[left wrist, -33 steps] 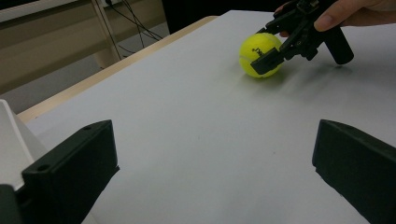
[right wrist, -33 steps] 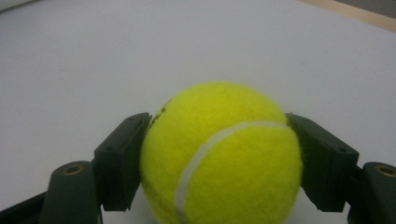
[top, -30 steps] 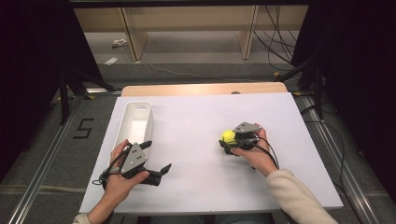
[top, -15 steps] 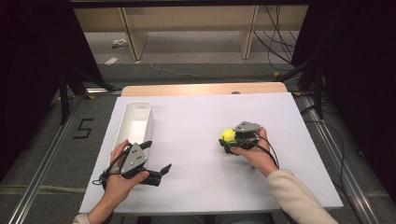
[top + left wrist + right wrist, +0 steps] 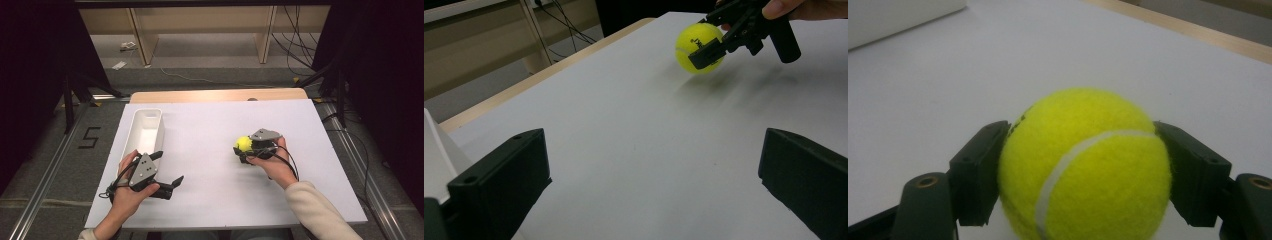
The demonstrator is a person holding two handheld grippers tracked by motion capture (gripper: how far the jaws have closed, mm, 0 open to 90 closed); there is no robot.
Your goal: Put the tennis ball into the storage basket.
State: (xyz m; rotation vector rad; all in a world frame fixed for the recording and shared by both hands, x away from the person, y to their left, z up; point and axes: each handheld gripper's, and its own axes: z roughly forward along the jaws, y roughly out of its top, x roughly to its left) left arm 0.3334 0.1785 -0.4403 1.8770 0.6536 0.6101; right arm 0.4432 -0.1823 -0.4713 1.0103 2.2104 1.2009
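A yellow tennis ball (image 5: 243,144) sits right of the table's middle, with my right gripper (image 5: 241,150) shut on it. In the right gripper view both black pads press the ball (image 5: 1083,165) on its two sides, low over the white surface. My left gripper (image 5: 169,167) rests near the front left, its jaws wide apart with nothing between them. The left gripper view looks across bare white table between its own jaws toward the ball (image 5: 699,47) and the right gripper (image 5: 724,37) holding it.
A long white bin (image 5: 145,129) stands at the left, just beyond my left hand. The white table cover (image 5: 210,125) ends at a wooden strip (image 5: 215,95) on the far side. Wooden shelving and cables lie on the floor beyond.
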